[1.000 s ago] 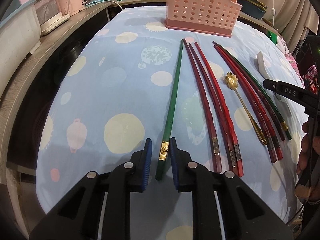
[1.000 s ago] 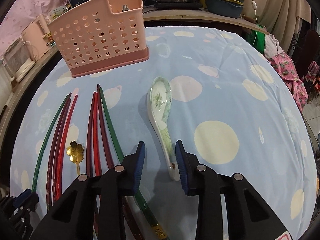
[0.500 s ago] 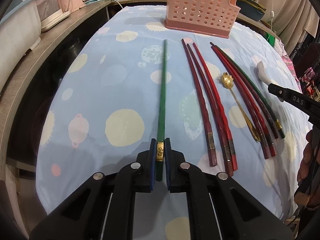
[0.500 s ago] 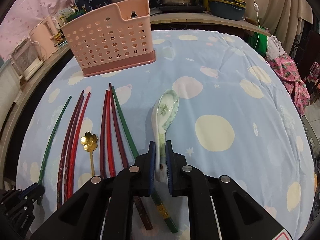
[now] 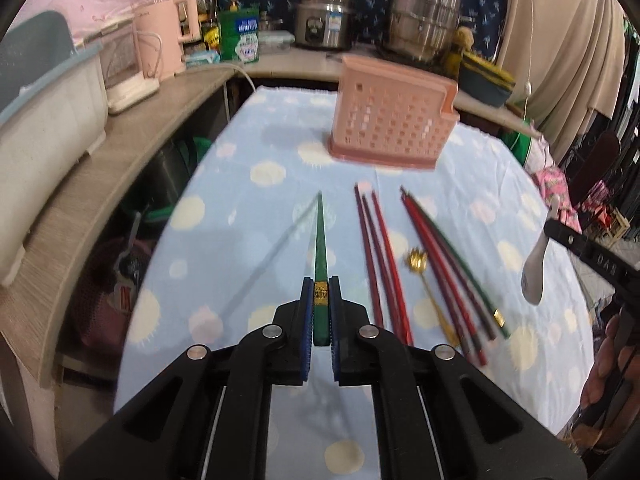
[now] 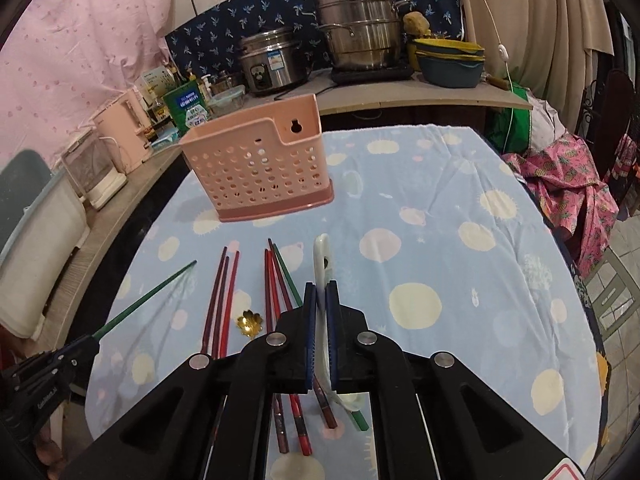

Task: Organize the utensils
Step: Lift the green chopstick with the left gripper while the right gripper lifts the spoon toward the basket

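Both tools are coming up off the table at once, each with something in its grip. A second ago the left gripper was straddling the green chopstick with its blue pads apart; now those pads are clamped on the gold-banded end, and the stick is pointing forward in the air with its thin shadow trailing on the blue spotted tablecloth below. The right gripper is doing much the same: half a second ago it was closing on the handle of the white ceramic spoon as it lay flat, and now it is gripping that handle tight, the bowl raised clear of the cloth and turned edge-on to the right camera. From the left side the spoon is hanging in mid-air at the far right. The three dark red chopsticks, the gold flower spoon and the mixed red and green bundle are lying where they were, side by side on the cloth. The pink perforated holder is standing upright at the far end of the table, well apart from both lifted pieces. I'd judge the pick-up is done for these two, and they are heading for that holder, with most of the utensils waiting.
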The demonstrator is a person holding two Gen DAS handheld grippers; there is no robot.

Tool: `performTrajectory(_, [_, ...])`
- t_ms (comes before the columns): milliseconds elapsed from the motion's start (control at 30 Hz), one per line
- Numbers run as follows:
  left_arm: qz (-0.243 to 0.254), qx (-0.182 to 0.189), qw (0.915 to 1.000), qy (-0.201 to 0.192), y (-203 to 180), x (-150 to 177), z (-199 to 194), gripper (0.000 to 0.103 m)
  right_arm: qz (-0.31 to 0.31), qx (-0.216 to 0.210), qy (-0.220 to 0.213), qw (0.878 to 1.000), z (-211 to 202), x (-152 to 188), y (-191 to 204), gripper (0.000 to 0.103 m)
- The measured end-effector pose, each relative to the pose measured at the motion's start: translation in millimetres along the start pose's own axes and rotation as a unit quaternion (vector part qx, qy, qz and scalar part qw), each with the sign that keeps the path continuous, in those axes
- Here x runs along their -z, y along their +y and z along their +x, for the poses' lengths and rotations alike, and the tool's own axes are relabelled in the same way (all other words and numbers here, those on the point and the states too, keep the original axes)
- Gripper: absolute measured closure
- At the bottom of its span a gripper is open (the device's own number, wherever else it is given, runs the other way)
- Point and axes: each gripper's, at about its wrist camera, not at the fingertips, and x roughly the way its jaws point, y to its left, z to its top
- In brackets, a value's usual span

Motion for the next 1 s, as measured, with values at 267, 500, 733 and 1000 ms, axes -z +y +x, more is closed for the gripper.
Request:
performTrajectory(267, [-0.007, 0.006, 0.9978, -0.066, 2.2, -72.6, -20.2, 0.096, 0.005, -0.026, -0.028, 0.999, -6.8, -40.0, 5.0, 0.098])
performTrajectory(500, [-0.01, 0.021, 0.9913, -0.13, -3.9, -154.9, -31.8, 0.096, 0.029, -0.06, -0.064, 0.996, 11.2, -101.7, 5.8, 0.099])
performTrajectory(733, [-0.016, 0.031, 0.9768, -0.211, -14.7, -229.7, -58.0, 0.096, 0.035, -0.093, -0.101, 0.99, 41.4, -164.1, 15.4, 0.102])
performTrajectory(1000, [-0.012, 0.042, 0.9699, -0.239, -21.0, -252.7, -65.6, 0.096, 0.02, -0.069, -0.091, 0.993, 54.8, -164.0, 16.1, 0.102])
